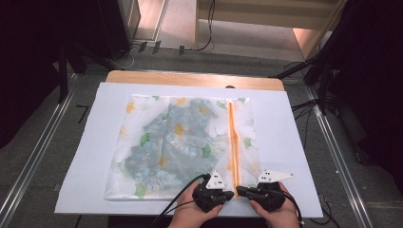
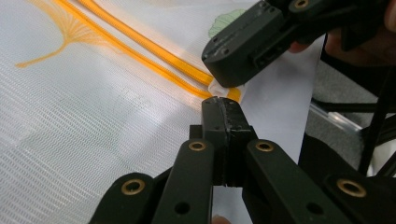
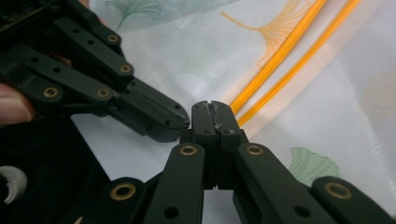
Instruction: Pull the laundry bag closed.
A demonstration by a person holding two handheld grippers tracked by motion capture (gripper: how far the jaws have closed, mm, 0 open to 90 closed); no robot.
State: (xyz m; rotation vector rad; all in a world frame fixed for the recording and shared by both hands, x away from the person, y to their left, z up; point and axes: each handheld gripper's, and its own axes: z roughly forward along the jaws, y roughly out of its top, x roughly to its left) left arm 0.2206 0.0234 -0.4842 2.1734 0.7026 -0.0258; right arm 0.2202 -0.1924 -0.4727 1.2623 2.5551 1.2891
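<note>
A translucent mesh bag point(image 1: 142, 118) printed with leaves lies flat on a white sheet point(image 1: 90, 161), with blue-green flowered cloth point(image 1: 176, 142) inside it. An orange zipper point(image 1: 232, 137) runs down its right part toward me. My left gripper point(image 1: 230, 194) and right gripper point(image 1: 240, 191) meet tip to tip at the zipper's near end. In the left gripper view the left gripper point(image 2: 223, 100) has its jaws pressed together just before the zipper's end point(image 2: 233, 94), and the right gripper point(image 2: 229, 79) rests over a small white piece there. In the right gripper view the right gripper point(image 3: 211, 106) is shut beside the zipper point(image 3: 261, 88). I cannot tell if either pinches fabric.
The white sheet covers a wooden table point(image 1: 190, 77) whose far edge shows. Black cables point(image 1: 180, 194) trail from the left gripper toward me. Metal floor rails point(image 1: 38, 147) run along both sides, and dark stands and cables point(image 1: 313, 71) stand at the far right.
</note>
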